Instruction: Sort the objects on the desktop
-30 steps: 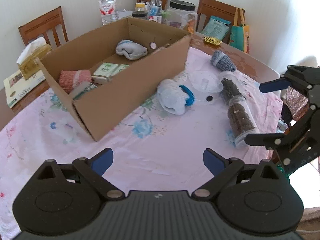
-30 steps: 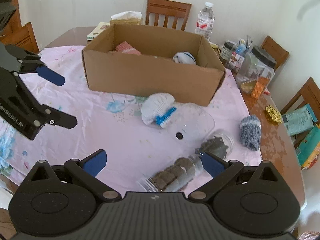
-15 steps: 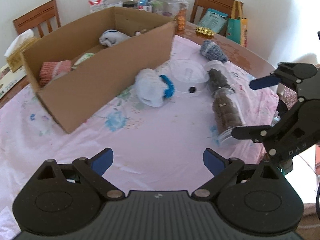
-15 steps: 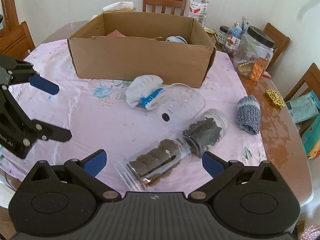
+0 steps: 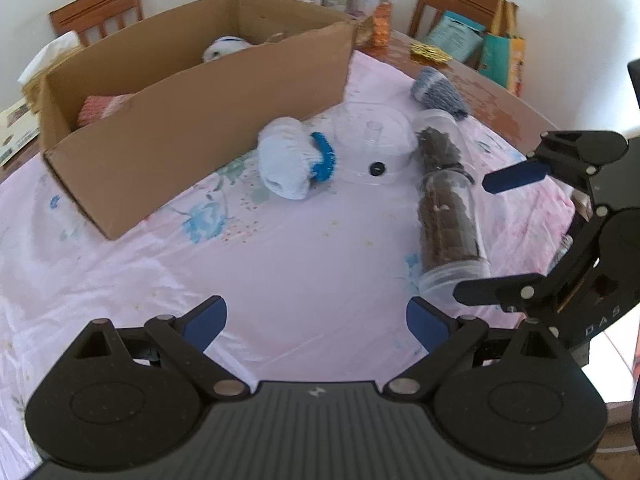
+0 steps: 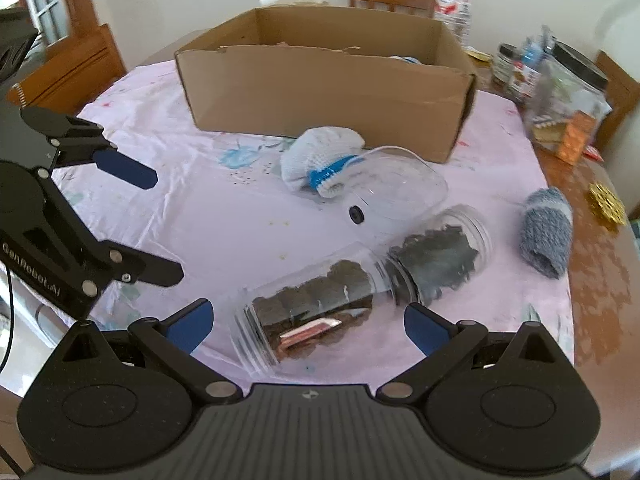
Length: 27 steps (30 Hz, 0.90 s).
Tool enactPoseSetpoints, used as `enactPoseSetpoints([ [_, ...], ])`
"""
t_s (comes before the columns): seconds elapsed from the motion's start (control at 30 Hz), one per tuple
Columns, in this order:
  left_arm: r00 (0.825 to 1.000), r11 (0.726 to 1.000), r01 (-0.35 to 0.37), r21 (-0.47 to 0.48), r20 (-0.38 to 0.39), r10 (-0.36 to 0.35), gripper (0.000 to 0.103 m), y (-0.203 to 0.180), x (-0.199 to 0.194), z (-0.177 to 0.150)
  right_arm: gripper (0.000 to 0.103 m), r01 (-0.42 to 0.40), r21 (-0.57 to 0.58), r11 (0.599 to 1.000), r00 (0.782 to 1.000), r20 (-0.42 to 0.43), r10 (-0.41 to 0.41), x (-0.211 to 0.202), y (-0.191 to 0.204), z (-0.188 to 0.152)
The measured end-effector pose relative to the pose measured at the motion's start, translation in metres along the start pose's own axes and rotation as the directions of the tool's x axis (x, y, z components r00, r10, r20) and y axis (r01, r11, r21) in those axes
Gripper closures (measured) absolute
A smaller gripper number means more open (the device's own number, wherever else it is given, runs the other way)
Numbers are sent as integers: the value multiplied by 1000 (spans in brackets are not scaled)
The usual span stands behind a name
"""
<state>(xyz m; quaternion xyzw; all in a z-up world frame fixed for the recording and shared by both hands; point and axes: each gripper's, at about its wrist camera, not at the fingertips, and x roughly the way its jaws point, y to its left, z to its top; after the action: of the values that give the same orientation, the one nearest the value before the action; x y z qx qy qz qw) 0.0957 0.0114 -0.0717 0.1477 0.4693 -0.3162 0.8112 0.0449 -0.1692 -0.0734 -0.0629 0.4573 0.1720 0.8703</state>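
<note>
Partly, the inside of the cardboard box (image 6: 328,92) is hidden by its near wall in the right wrist view, where only a bit of white and blue cloth is seen above the rim. In the left wrist view a pink knitted roll (image 5: 102,108) and a white rolled sock (image 5: 222,48) are seen inside the box, and the rest of the content cannot be made out. The things behind the box, a water bottle (image 6: 454,0) and some jars (image 6: 560,88), are blurred, and the bottle is cut off at the top edge.

The left gripper (image 5: 316,322) is held low above the pink tablecloth (image 5: 280,264) with its fingers wide apart, and nothing is between them. The right gripper (image 6: 306,322) is also spread open and is held just before a clear jar with brown pieces (image 6: 312,308), which lies on its side; contact cannot be confirmed. A second clear jar with dark pieces (image 6: 444,252) lies mouth to mouth with the first one. A white sock with a blue band (image 6: 320,160) rests just beside the box, touching a clear plastic lid (image 6: 396,188), and a grey sock (image 6: 546,232) lies apart near the cloth edge
</note>
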Motion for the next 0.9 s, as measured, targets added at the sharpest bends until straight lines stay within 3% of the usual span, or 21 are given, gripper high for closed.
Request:
enactPoseSetpoints([
  [0.23, 999, 996, -38, -77, -2, 38, 6, 6, 1, -1, 0, -57, -40, 998, 998, -13, 57, 10, -6, 5],
  [0.57, 999, 993, -48, -105, -4, 48, 6, 11, 6, 2, 0, -112, -77, 991, 991, -80, 106, 13, 1, 2],
  [0.9, 999, 995, -47, -85, 19, 49, 6, 16, 7, 13, 0, -85, -178, 980, 994, -79, 72, 23, 13, 6],
])
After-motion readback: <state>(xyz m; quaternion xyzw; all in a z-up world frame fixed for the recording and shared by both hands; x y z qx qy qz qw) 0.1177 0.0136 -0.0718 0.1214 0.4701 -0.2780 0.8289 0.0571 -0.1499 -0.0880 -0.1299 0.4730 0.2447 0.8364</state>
